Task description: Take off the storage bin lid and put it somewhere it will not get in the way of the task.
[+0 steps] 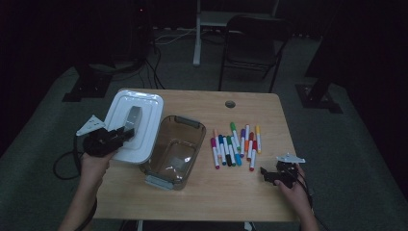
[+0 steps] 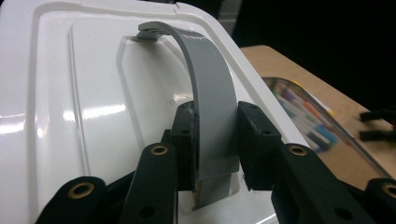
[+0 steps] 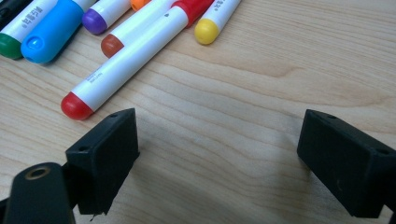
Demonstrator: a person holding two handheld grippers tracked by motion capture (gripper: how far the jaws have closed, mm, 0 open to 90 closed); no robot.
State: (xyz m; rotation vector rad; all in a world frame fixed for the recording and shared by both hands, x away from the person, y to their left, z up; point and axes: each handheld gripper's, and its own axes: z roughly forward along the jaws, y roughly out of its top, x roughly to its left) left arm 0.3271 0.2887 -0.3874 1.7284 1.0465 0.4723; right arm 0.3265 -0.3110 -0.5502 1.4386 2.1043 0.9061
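Fingers of the left gripper (image 2: 215,140) were clamped on the grey handle (image 2: 210,88) of the white lid (image 1: 132,127), one pad on each flat side of the strap. The lid sat at the left rear of the tabletop (image 1: 250,192), its right edge touching or overlapping the rim of the clear box (image 1: 174,151), which stood open just beside it with grey latches at both ends. In the left gripper view the handle arched up from the lid, and the box wall lay past the lid's edge, markers showing blurred through it.

Right gripper (image 1: 265,174) rested low near the right front of the tabletop, fingers (image 3: 105,156) spread wide with bare wood between them and holding nothing. A row of markers (image 1: 235,144) lay between the box and that gripper, well apart from the lid. The nearest, a red-capped marker (image 3: 126,58), lay just beyond the left pad without touching it. A folding chair (image 1: 252,45) stood on the floor beyond the tabletop, clear of the work.
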